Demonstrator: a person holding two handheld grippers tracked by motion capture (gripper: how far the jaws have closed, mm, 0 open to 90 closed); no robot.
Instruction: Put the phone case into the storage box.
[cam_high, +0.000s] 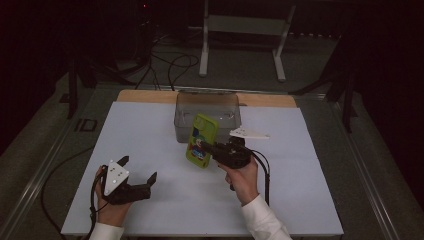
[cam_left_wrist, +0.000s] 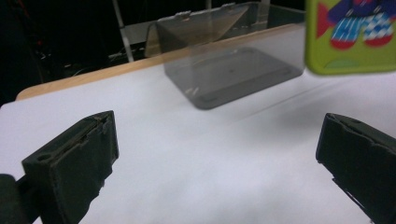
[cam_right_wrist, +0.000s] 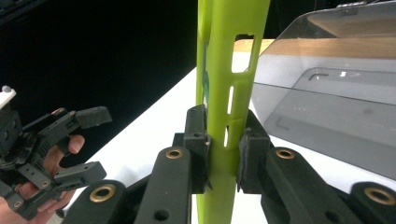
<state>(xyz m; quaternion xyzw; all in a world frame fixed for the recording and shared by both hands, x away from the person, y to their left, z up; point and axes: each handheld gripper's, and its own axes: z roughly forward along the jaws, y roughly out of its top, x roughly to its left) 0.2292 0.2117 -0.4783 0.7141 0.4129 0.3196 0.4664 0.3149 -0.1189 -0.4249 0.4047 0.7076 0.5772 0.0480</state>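
Note:
A lime-green phone case (cam_high: 202, 141) with a cartoon print is held upright above the white table cover, just in front of a clear grey plastic box (cam_high: 207, 96). My right gripper (cam_high: 209, 148) is shut on the case's lower part. In the right gripper view its pads (cam_right_wrist: 198, 140) press both faces of the case (cam_right_wrist: 231, 56). My left gripper (cam_high: 138, 168) rests low at the front left, open, with nothing between its jaws. In the left gripper view it (cam_left_wrist: 215, 158) faces the box (cam_left_wrist: 233, 70), and the case (cam_left_wrist: 350, 37) hangs at the upper right.
The white table cover (cam_high: 200, 200) lies over a wooden tabletop (cam_high: 145, 96). A white metal stand (cam_high: 240, 30) and cables lie on the floor beyond the table. In the right gripper view the left gripper (cam_right_wrist: 79, 144) and its hand are off to the left.

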